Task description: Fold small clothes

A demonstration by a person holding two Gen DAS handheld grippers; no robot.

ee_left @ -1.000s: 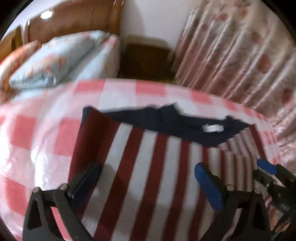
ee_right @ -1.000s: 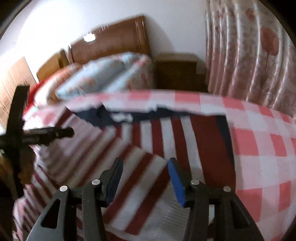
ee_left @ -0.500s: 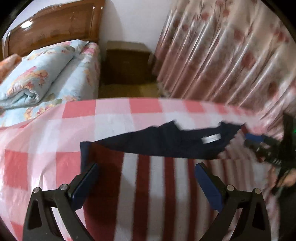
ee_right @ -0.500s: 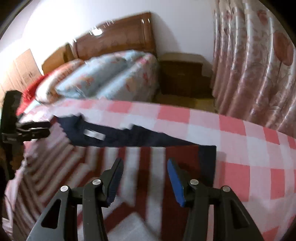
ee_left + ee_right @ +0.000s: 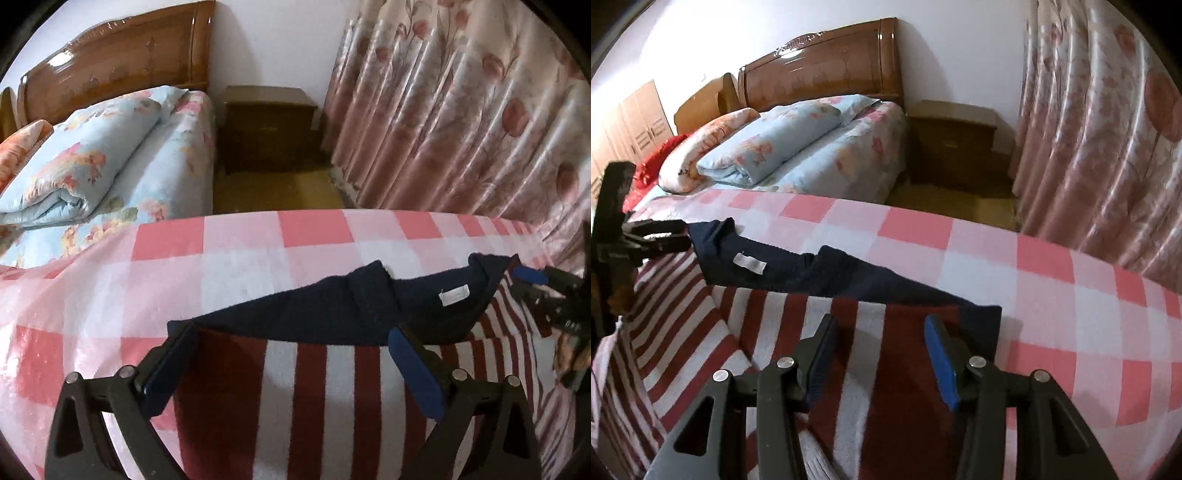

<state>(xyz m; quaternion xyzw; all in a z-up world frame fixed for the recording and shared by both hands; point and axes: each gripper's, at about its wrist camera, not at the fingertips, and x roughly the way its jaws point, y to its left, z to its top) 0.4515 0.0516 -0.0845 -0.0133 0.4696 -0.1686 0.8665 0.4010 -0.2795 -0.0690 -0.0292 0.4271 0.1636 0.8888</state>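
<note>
**Striped top spread on the checked cover, both tools wide above it**

Red-and-white stripes fill the near half of both views: a small striped garment (image 5: 332,398) lies flat on a surface draped with a pink-and-white checked cloth (image 5: 258,251). Its navy band (image 5: 332,314) runs along the far edge, with a small white label (image 5: 453,295) showing on the dark fabric toward the right in the left wrist view.

The left tool (image 5: 291,354) hangs just over the garment near the far left corner, its blue-padded fingers (image 5: 417,373) spread wide with nothing between them. From the right wrist view the same tool (image 5: 653,238) shows at the far left edge, close beside the navy corner.

The right tool (image 5: 881,343) is likewise spread wide and holds nothing, poised over the garment's (image 5: 798,332) right side, close to the navy-edged corner (image 5: 982,317). Whether either tool's tips touch the fabric I cannot tell.

Beyond the checked cloth (image 5: 997,258) stands a bed with a wooden headboard (image 5: 820,77), a folded pale blue floral quilt (image 5: 775,144) on it, a dark wooden nightstand (image 5: 953,140) to its right, and a pink floral curtain (image 5: 1100,122) along the right side.
</note>
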